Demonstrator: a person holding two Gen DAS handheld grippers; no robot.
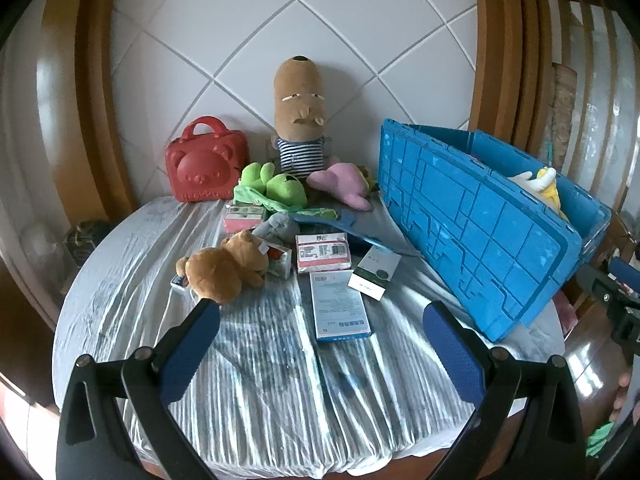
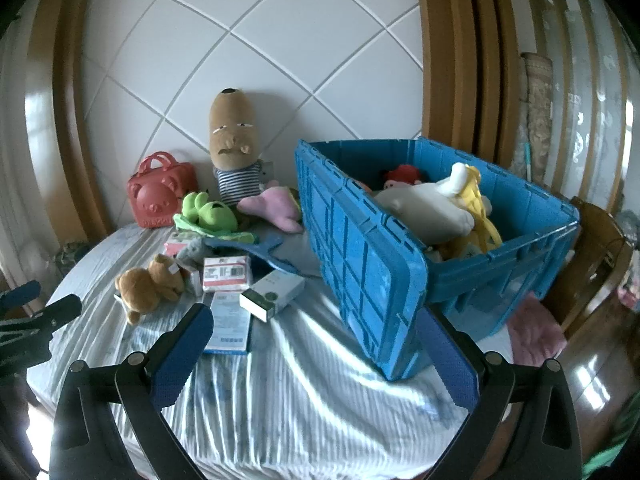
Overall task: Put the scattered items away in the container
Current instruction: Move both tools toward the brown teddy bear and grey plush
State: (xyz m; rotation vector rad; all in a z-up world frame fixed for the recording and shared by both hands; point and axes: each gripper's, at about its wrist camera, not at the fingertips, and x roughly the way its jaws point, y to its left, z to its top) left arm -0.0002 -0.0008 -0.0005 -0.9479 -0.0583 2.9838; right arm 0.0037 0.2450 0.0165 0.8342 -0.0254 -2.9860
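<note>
A blue plastic crate (image 1: 480,224) (image 2: 404,280) stands at the table's right with its lid flap hanging open; plush toys (image 2: 444,204) lie inside. Scattered on the cloth are a brown teddy bear (image 1: 224,264) (image 2: 150,284), a pink packet (image 1: 322,252) (image 2: 226,274), a blue flat box (image 1: 340,308) (image 2: 228,324), a white-green box (image 1: 374,272) (image 2: 274,292), green frog plush (image 1: 276,186) (image 2: 208,210), pink plush (image 1: 344,184) (image 2: 274,206), and a tall brown striped-shirt plush (image 1: 298,120) (image 2: 234,148). My left gripper (image 1: 320,320) and right gripper (image 2: 312,328) are open, empty, above the near cloth.
A red bear-face case (image 1: 202,164) (image 2: 162,194) stands at the back left against the tiled wall. A blue flat lid piece (image 1: 332,222) lies mid-table. The round table's edge (image 1: 80,280) drops off left; wooden frames flank both sides. The right gripper shows at the left wrist view's right edge (image 1: 612,292).
</note>
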